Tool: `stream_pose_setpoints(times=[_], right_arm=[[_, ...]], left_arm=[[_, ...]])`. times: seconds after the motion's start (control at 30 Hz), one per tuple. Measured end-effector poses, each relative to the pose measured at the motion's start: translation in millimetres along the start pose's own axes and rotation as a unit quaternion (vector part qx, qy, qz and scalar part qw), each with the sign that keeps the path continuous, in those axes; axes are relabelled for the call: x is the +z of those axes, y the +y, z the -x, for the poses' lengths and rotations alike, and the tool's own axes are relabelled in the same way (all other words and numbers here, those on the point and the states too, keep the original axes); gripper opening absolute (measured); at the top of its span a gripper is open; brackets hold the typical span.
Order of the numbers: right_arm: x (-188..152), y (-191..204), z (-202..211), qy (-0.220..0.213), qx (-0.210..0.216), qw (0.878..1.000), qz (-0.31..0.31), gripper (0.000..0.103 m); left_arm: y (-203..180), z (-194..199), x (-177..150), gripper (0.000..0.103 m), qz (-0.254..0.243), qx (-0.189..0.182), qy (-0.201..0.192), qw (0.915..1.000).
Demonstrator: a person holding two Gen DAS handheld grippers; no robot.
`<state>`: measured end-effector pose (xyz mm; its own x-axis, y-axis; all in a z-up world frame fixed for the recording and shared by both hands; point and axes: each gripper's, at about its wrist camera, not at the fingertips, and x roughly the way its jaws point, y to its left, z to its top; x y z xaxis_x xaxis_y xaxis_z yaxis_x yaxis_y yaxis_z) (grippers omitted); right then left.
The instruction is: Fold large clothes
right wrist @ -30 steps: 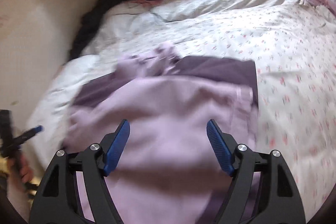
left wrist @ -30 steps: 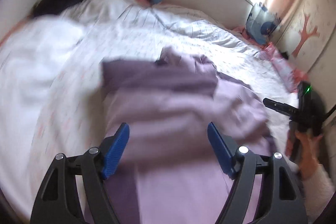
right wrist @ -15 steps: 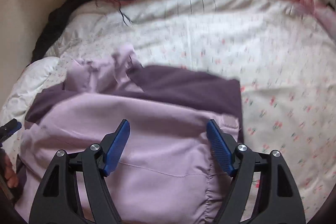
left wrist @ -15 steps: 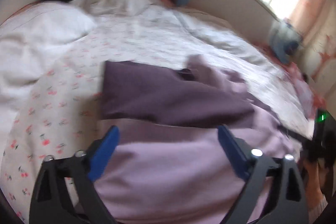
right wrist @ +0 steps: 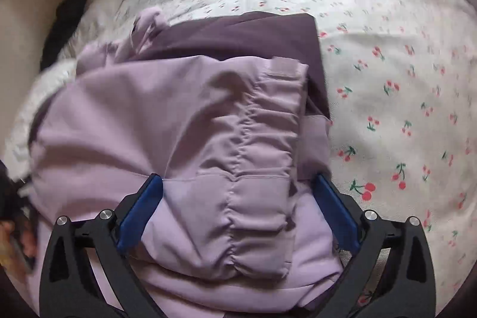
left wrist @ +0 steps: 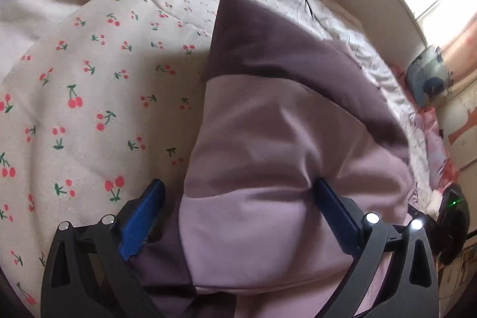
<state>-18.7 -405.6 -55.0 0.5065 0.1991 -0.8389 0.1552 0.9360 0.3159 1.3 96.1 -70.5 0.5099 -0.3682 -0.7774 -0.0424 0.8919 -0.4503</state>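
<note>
Lilac garment lay folded on cherry-print bedspread; left gripper and right gripper jaws just opened wide, straddling fabric, gripping nothing.

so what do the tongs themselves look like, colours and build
Both are alike: the left tongs and right tongs have black plastic arms with triangular cut-outs, silver round bolt heads at the pivots, and two blue ribbed finger pads. In the left view a black housing with a small green light shows at the right edge. No cables or sleeves are clearly visible.
</note>
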Motion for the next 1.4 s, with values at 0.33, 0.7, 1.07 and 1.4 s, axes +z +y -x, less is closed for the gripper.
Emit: stream_pose_setpoints(times=[0.33,0.7,1.07,1.4], right_arm=[[15,41,74,-0.156,-0.029,0.984,0.080,0.096],[81,56,-71,-0.021,-0.029,0.997,0.072,0.097],[38,57,26,-0.099,-0.007,0.989,0.106,0.097],[22,31,16,-0.018,-0.020,0.997,0.075,0.097]], left_arm=[[1,22,4,0.096,0.010,-0.006,-0.028,0.9995],[-49,-25,63,0.096,-0.033,0.008,-0.075,0.9966],[-26,-3,40,0.096,-0.007,-0.010,-0.057,0.9983],[-21,14,9,0.097,-0.024,0.034,-0.037,0.9984]])
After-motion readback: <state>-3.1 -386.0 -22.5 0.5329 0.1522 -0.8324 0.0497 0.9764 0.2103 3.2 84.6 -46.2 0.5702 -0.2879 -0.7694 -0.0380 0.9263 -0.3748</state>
